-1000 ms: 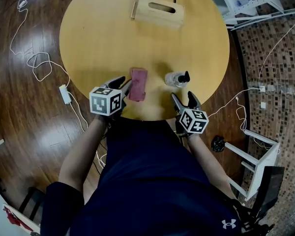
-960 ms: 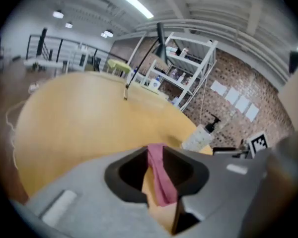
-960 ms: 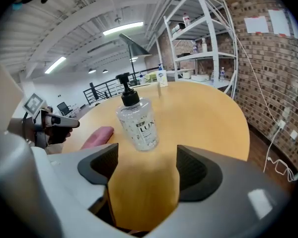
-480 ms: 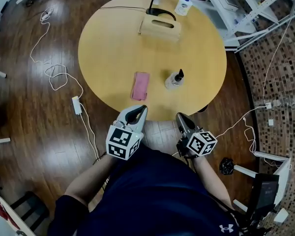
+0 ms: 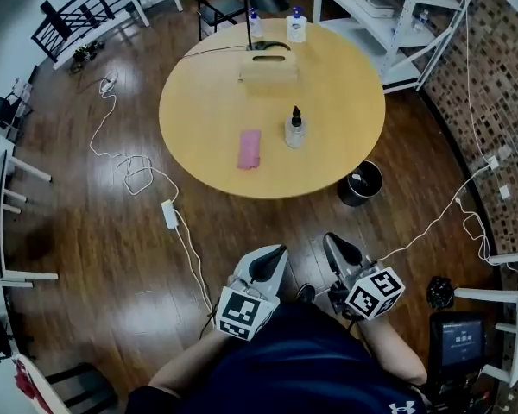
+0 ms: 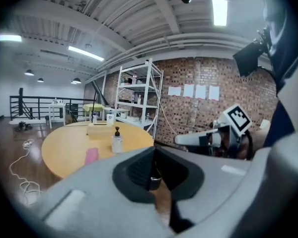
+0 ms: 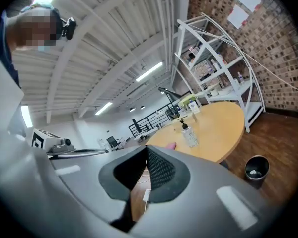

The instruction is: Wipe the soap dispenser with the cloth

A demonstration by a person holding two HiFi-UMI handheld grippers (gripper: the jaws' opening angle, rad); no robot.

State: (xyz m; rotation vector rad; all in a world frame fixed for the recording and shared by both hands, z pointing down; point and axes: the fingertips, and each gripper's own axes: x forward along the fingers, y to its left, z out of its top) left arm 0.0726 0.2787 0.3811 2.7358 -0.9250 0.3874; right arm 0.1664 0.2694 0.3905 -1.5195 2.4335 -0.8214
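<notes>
left gripper point(image 5: 270, 259): jaws together, empty, lower centre | right gripper point(image 5: 336, 248): jaws together, empty | cloth point(image 5: 249, 148), soap dispenser point(image 5: 294, 129): apart on table point(image 5: 332, 72), upper centre

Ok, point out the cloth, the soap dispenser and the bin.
cloth point(image 5: 249, 148), head view, middle of the pink fabric.
soap dispenser point(image 5: 294, 132), head view, clear bottle body.
bin point(image 7: 256, 179), right gripper view, outer wall.

- Round wooden table point(image 5: 198, 102), upper centre.
- Wooden box point(image 5: 267, 67) near the table's far edge.
- Black bin point(image 5: 352, 197) on the floor, right of the table.
- White power strip point(image 5: 168, 213), left of centre.
</notes>
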